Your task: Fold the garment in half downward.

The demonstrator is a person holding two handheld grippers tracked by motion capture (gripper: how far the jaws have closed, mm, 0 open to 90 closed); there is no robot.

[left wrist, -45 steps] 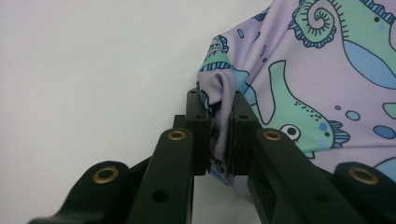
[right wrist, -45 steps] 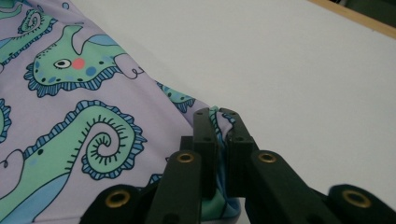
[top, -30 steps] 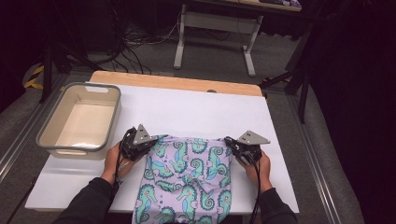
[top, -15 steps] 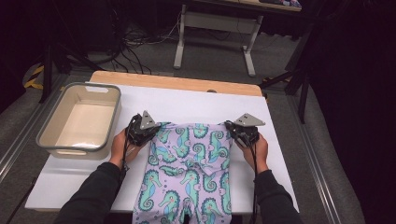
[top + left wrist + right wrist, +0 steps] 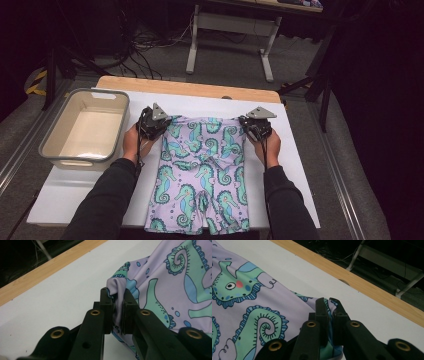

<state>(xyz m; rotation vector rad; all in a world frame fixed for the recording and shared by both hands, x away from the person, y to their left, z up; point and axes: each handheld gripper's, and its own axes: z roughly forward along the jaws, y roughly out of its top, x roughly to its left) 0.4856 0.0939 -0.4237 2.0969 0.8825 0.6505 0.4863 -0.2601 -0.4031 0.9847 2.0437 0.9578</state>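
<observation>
One pair of shorts (image 5: 202, 170) pulled farther out, two grippers clamping waistband

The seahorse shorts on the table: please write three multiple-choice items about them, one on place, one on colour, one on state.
1. Where is the grey bin relative to the shorts?
A. At their left
B. At their right
C. On top of them

2. What is the shorts' ground colour?
A. Red
B. Lilac
C. Black

3. How does the left gripper stand?
A. Wide open above the table
B. Shut on the bin's rim
C. Shut on the shorts' cloth

Answers: 1 A, the high view shows the bin at their left. 2 B, lilac with green seahorses. 3 C, cloth is pinched between its jaws.
</observation>
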